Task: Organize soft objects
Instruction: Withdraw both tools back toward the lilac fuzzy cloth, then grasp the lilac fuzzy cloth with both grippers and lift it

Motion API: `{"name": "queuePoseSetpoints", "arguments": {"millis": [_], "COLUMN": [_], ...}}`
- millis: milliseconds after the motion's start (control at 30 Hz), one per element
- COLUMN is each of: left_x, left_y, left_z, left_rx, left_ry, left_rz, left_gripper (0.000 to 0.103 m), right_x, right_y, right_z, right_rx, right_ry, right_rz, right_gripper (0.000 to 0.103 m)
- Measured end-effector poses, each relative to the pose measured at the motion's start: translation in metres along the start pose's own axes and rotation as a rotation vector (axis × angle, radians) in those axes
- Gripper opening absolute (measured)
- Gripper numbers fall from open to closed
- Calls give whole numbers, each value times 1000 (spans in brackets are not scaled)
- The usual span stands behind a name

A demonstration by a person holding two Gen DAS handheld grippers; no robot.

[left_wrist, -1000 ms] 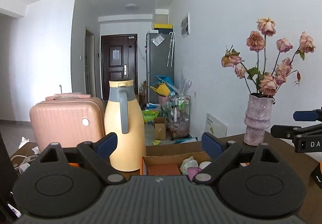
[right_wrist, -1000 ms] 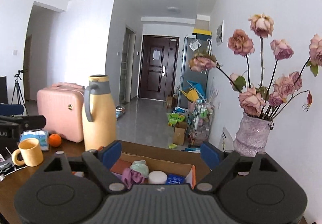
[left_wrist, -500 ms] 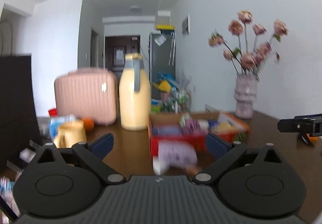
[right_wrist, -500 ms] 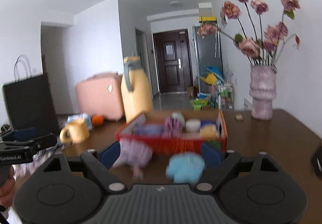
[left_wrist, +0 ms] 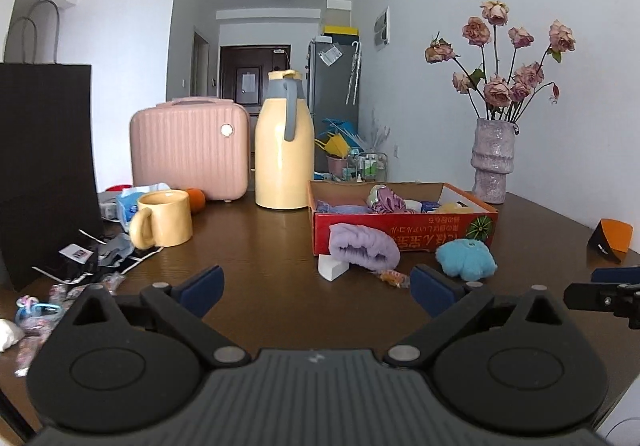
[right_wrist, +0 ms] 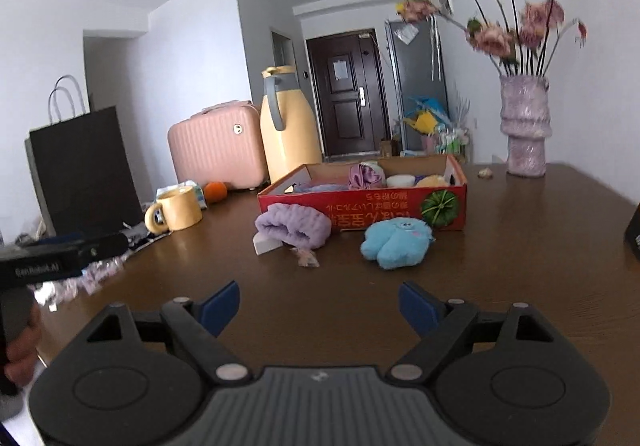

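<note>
- The left gripper hangs over the brown table with its blue-padded jaws spread wide and nothing between them.
- The right gripper likewise stands spread and empty.
- Ahead of both tools a purple plush roll lies against the front wall of the red cardboard box, partly on a white block.
- A blue plush toy lies just right of the roll, also at the box front; both are well ahead of the fingertips.
- More soft items sit inside the box, among them a mauve scrunchie.
- Only the left view shows an orange-and-black object at the far right.
- Only the right view shows a small shell-like thing near the vase.
- A yellow mug stands ahead-left of both tools.
</note>
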State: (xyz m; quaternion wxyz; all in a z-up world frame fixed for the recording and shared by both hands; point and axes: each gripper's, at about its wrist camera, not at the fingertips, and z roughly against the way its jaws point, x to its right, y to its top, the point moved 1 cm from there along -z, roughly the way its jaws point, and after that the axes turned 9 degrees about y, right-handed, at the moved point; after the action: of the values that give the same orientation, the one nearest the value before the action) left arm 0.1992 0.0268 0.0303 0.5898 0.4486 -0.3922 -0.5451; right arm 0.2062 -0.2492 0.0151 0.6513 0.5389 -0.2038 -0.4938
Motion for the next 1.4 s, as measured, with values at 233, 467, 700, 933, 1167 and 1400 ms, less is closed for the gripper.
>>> {"name": "queuePoseSetpoints", "arguments": {"millis": [233, 467, 700, 933, 1167, 1400], "left_x": [8, 28, 26, 22, 20, 20], "left_y": [29, 48, 26, 27, 54, 5], "left_z": [-96, -219, -268, -264, -194, -108], "left_rx": [-88, -247, -370, -349, -234, -402], "left_ry": [-81, -141, -216, -254, -303, -333], "left_rz": [29, 59, 136, 166, 172, 213], "left_gripper": [77, 62, 18, 8, 7, 7], "right_x": [26, 59, 72, 71, 36, 10], "right_y": [38, 74, 61, 58, 81, 29], "right_z": [-92, -223, -281, -277, -198, -109], "right_rx": [-28, -126, -195, -172, -63, -198], "right_ry": [14, 41, 63, 106, 117, 141], "right_rz": [-83, -201, -262, -272, -138, -180], "right_gripper": [73, 57, 42, 21, 20, 20]}}
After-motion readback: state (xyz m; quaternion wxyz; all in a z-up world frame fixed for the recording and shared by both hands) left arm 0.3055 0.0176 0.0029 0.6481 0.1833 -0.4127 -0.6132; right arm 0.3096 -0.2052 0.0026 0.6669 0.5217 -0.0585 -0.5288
